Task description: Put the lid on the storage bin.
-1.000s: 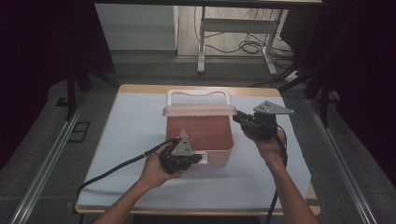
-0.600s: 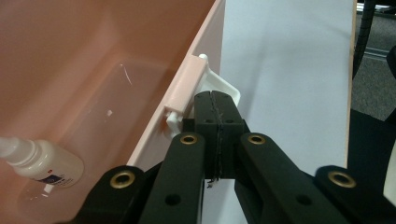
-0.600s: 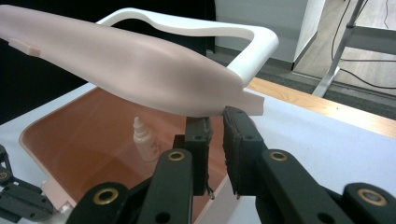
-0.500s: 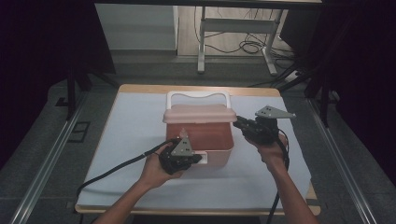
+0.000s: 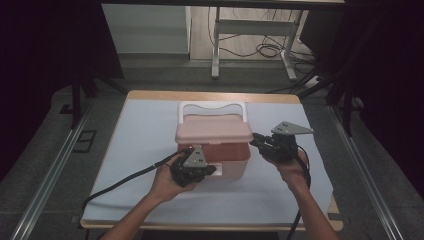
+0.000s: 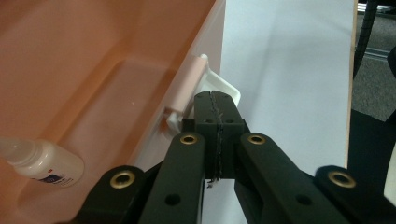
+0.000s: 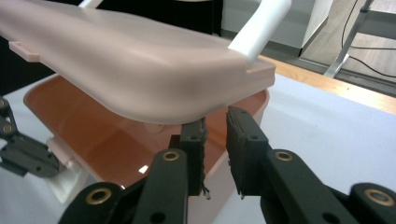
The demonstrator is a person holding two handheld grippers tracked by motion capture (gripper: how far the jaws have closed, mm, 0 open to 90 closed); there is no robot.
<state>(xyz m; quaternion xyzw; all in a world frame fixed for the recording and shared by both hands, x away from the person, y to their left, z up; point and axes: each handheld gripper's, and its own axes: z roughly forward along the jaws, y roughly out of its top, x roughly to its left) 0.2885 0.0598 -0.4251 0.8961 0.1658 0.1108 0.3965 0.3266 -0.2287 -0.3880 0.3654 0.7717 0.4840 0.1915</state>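
A pink cooler box (image 5: 226, 156) stands mid-table with its pink lid (image 5: 214, 131) ajar and its white handle (image 5: 212, 106) lying back. My left gripper (image 5: 209, 170) is at the box's front, jaws shut on the white latch (image 6: 229, 89); its tips (image 6: 215, 100) meet at the latch's edge. My right gripper (image 5: 256, 140) is at the box's right side. Its jaws (image 7: 215, 126) have just been opening and stand apart right under the lid's edge (image 7: 140, 70), with nothing pinched. A small white bottle (image 6: 42, 163) lies inside the box.
A pale cloth (image 5: 145, 130) covers the wooden table (image 5: 210, 96). Black cables trail from both grippers toward the near edge. Metal rails (image 5: 55, 165) run beside the table, and desk legs with cables (image 5: 250, 45) stand beyond it.
The lid has come down closer to the box, and my right gripper sank with it while its jaws spread. The left gripper and the box kept still.
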